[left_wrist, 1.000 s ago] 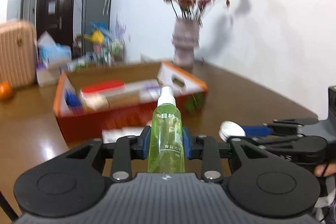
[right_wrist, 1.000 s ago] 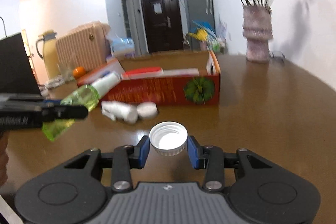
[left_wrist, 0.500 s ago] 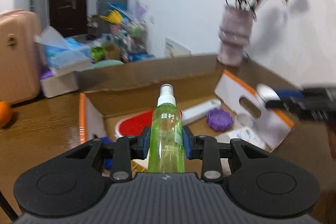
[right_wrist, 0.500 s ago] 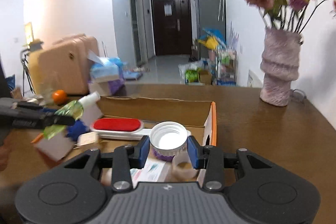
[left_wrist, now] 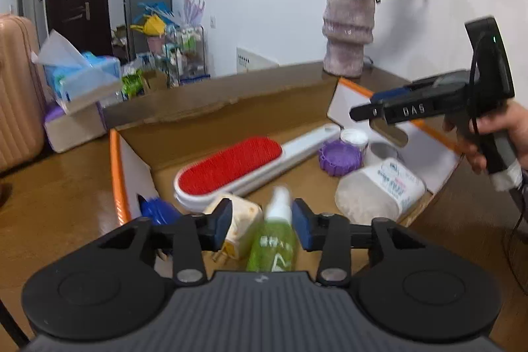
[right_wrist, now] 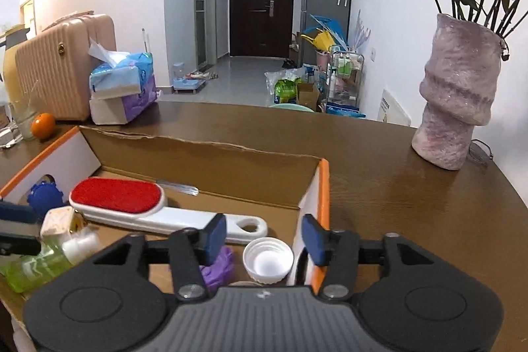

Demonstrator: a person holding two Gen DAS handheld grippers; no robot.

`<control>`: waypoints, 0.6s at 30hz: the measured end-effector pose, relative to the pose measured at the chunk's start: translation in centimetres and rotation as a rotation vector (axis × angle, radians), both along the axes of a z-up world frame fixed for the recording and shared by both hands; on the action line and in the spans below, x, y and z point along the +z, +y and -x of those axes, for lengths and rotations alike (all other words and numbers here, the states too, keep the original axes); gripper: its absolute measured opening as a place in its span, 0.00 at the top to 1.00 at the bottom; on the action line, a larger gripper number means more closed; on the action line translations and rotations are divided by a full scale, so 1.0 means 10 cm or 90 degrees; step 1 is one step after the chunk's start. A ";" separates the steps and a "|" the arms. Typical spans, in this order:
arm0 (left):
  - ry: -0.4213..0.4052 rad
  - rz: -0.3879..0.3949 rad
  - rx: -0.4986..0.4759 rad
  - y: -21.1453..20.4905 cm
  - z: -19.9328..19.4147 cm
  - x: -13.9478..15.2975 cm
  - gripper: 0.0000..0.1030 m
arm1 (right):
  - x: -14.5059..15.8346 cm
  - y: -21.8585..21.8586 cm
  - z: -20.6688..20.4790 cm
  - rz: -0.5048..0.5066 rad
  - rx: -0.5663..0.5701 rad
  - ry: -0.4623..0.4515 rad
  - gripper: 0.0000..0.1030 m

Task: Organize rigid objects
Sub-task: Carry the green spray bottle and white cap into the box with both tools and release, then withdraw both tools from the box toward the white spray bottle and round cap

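Both releases are under way over the cardboard box (left_wrist: 184,117), which sits on the brown tabletop (right_wrist: 412,187). The left hand-held gripper (left_wrist: 260,225) has its jaws opening; the green spray bottle (left_wrist: 274,240) is between them but the pads stand clear of it, and it looks blurred, probably dropping into the near end of the box beside the cream block (left_wrist: 241,220) at its 9 o'clock. The right hand-held gripper (right_wrist: 264,236) is likewise opening, with gaps on both sides of the white cap (right_wrist: 268,259), which lies mouth-up just inside the box wall, the purple lid (right_wrist: 217,266) at its 9 o'clock.

Already in the box: the red lint brush (left_wrist: 231,164) across the middle, a clear plastic tub (left_wrist: 379,187) at its 3 o'clock, and a blue item (right_wrist: 44,192) in the far left corner.

Judging by this, the sorting is well advanced. From these views no loose item shows on the tabletop outside the box, though much of it is out of sight, so what remains cannot be told.
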State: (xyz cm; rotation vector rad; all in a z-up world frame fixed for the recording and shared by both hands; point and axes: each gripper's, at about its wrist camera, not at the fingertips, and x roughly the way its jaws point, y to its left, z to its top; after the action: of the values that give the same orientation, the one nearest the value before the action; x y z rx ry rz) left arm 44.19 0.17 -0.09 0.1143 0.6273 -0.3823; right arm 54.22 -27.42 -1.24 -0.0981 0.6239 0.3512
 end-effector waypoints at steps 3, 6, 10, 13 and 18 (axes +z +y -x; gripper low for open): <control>-0.012 0.008 0.020 0.07 0.03 0.11 0.55 | 0.08 -0.01 0.05 0.002 -0.007 -0.015 0.46; -0.013 0.019 0.041 0.13 0.07 0.22 0.54 | 0.21 -0.06 0.14 -0.003 -0.007 -0.021 0.46; -0.021 0.028 0.063 0.16 0.25 0.36 0.42 | 0.41 -0.11 0.35 0.005 -0.002 -0.029 0.38; -0.043 0.039 0.082 0.16 0.50 0.43 0.38 | 0.53 -0.11 0.55 -0.001 0.021 -0.027 0.35; -0.080 0.052 0.140 0.09 0.95 0.46 0.27 | 0.60 -0.04 1.01 -0.014 0.043 -0.031 0.34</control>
State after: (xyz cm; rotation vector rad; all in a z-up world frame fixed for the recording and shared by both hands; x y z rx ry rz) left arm 34.72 1.05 4.52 -0.0090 0.4933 -0.1868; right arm 44.16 -27.83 4.74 -0.1072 0.5697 0.4201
